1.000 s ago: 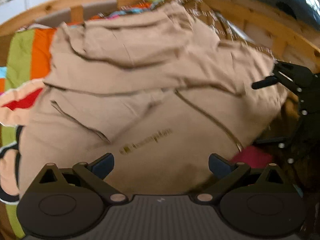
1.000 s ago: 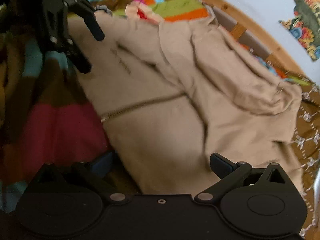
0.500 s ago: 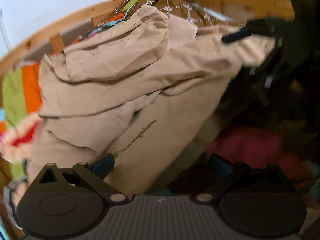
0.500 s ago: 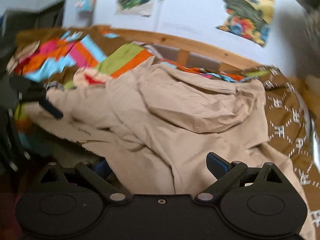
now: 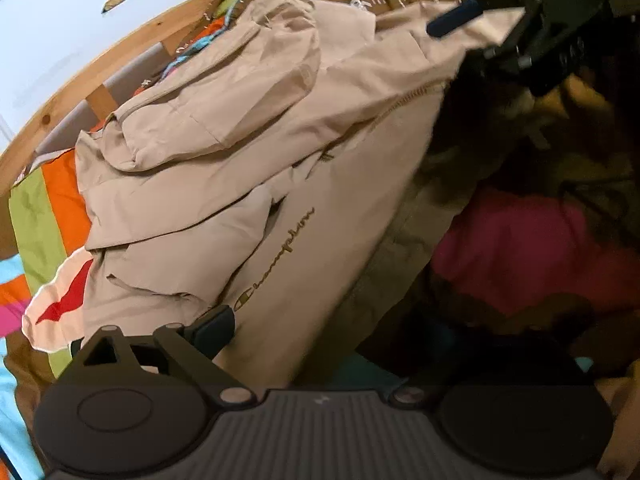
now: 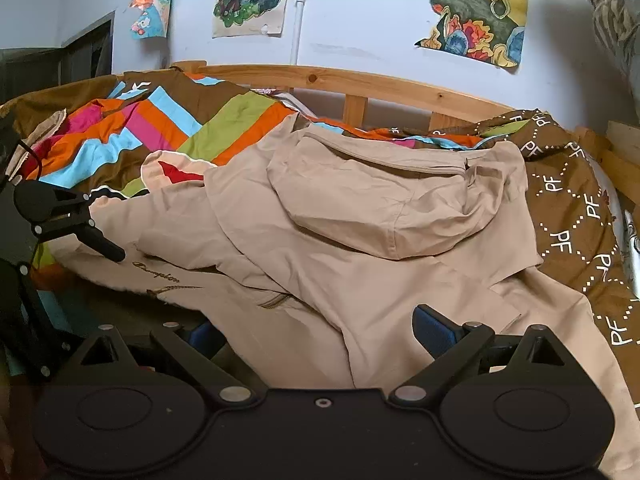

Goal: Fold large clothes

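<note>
A large beige hooded jacket (image 6: 380, 264) lies rumpled on the bed, its hood (image 6: 384, 208) on top and a zipper edge (image 6: 276, 300) near the front. My right gripper (image 6: 320, 332) is open low over the jacket's near hem, with cloth lying between its fingers. The left gripper (image 6: 80, 232) shows at the left of that view by the printed chest. In the left wrist view the jacket (image 5: 248, 160) runs diagonally. My left gripper (image 5: 320, 340) is open at its lower edge, its right finger lost in shadow. The right gripper (image 5: 520, 32) sits at the jacket's far corner.
A striped multicolour quilt (image 6: 160, 132) covers the bed's left side. A brown patterned blanket (image 6: 580, 208) lies at the right. A wooden bed rail (image 6: 360, 84) runs along the wall with posters (image 6: 472, 8). Dark and pink fabric (image 5: 520, 248) fills the shadowed area right of the jacket.
Both wrist views have swung: the right one tilted up from the jacket toward the wall, the left one rotated so the jacket runs diagonally. Both grippers stayed open.
</note>
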`<control>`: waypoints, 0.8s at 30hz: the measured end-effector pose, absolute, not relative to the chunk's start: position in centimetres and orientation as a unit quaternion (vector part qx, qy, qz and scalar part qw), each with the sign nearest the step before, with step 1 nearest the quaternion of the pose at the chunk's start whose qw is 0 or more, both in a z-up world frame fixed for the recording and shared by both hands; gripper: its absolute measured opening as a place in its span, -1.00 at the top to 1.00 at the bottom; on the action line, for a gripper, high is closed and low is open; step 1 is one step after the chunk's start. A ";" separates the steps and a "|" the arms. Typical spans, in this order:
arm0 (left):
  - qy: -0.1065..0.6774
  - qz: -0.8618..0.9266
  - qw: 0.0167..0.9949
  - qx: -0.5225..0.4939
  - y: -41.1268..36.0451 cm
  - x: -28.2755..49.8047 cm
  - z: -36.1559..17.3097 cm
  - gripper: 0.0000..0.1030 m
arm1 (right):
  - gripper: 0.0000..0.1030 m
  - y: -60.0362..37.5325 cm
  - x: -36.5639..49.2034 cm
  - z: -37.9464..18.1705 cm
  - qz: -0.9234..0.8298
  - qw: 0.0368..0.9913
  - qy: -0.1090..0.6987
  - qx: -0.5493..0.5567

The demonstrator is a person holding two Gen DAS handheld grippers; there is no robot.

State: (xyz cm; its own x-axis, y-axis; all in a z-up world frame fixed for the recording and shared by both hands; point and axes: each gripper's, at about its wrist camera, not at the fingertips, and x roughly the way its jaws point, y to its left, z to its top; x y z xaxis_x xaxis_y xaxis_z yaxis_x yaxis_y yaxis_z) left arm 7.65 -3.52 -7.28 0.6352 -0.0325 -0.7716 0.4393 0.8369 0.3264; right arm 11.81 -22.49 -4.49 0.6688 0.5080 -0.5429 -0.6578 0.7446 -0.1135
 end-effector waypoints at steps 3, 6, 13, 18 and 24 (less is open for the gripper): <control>0.402 -0.125 0.867 0.266 -3.6 8.0 -7.5 -0.88 | -0.86 -22.5 11.7 -4.5 0.323 0.901 0.246 -0.153; 0.395 -0.105 0.872 0.270 -3.2 8.0 -7.2 -0.61 | -0.86 -22.4 11.6 -4.4 0.325 0.901 0.241 -0.159; 0.348 -0.120 0.893 0.257 -2.0 7.0 -5.0 0.61 | -0.88 -22.2 10.7 -4.3 0.371 0.868 0.258 -0.204; 0.342 -0.128 0.909 0.200 -0.8 9.2 -2.2 0.75 | -0.88 -21.1 8.0 -5.4 0.399 0.825 0.244 -0.319; 0.337 -0.120 0.923 0.143 0.5 11.8 0.5 0.79 | -0.27 -20.2 7.8 -7.5 0.337 0.826 0.215 -0.398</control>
State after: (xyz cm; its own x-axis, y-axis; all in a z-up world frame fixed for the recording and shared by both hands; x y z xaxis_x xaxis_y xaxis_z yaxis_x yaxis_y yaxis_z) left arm 11.82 0.46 0.50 0.7434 -0.1251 -0.6571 0.3188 0.9299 0.1836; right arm 7.78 -20.17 -7.48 0.6808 0.3856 -0.6228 -0.7273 0.4566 -0.5124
